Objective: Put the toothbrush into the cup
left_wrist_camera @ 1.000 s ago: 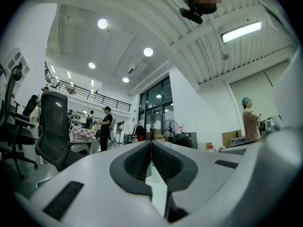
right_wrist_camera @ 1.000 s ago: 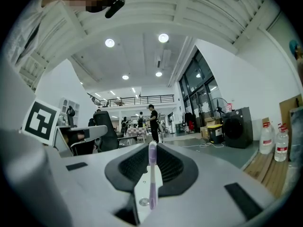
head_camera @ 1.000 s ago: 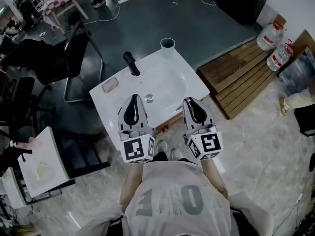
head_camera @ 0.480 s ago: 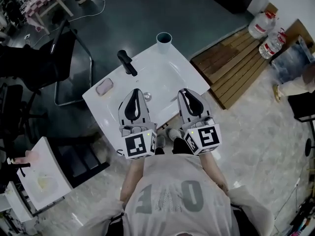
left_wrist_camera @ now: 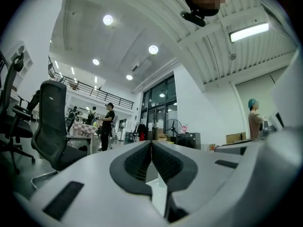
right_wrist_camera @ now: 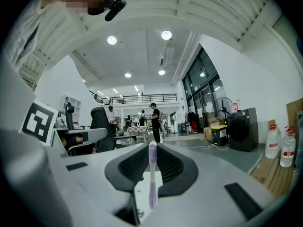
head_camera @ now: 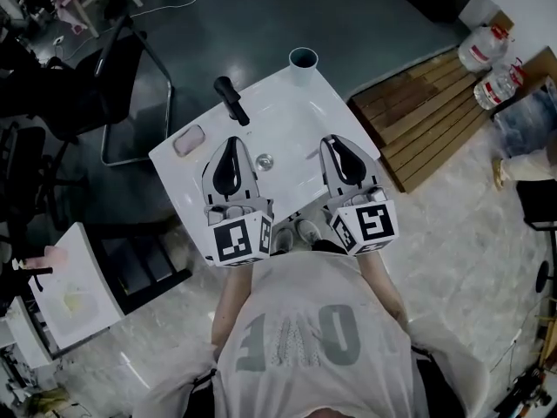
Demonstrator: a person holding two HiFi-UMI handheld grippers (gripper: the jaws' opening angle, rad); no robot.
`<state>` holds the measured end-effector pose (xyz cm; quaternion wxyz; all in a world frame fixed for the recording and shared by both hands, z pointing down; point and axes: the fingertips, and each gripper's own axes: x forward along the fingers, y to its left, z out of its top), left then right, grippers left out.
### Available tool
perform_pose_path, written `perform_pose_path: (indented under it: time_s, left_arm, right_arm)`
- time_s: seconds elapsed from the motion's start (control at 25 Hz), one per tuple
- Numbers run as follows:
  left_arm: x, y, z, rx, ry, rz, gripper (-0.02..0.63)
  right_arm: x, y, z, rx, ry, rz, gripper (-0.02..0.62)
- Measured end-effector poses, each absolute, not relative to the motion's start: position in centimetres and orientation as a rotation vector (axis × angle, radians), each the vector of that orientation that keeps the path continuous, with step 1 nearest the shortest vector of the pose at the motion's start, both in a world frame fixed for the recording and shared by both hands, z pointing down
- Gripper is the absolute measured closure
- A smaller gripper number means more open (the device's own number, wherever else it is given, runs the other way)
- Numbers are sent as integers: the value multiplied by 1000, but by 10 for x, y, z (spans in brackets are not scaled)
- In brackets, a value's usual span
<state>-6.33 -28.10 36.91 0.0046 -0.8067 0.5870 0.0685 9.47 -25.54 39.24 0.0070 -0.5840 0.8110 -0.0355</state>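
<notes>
A lilac and white toothbrush stands upright between the pads of my right gripper, which is shut on it. In the head view this gripper hovers over the right half of the white sink; the brush is hidden there. The pale blue-grey cup stands at the sink's far corner, beyond and slightly left of the right gripper. My left gripper hangs over the sink's left half, near the drain. In the left gripper view its jaws are shut with nothing between them.
A black faucet rises at the sink's back edge, left of the cup. A pink soap dish lies at the left corner. Wooden pallets and water bottles are to the right, and office chairs to the left.
Both grippers have moved forward over the sink, closer to the faucet and cup. The right gripper's hold on the toothbrush is unchanged.
</notes>
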Motion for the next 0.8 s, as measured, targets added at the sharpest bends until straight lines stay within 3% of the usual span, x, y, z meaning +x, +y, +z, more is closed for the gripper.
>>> perform_pose_path:
  time_s: [0.48, 0.8]
  left_arm:
    - [-61, -309, 379, -2504, 1880, 93, 578]
    - [-64, -310, 378, -2468, 1912, 81, 579]
  right_arm:
    - [125, -330, 358, -1859, 2545, -125, 529]
    - [145, -387, 299, -1837, 2483, 55, 529]
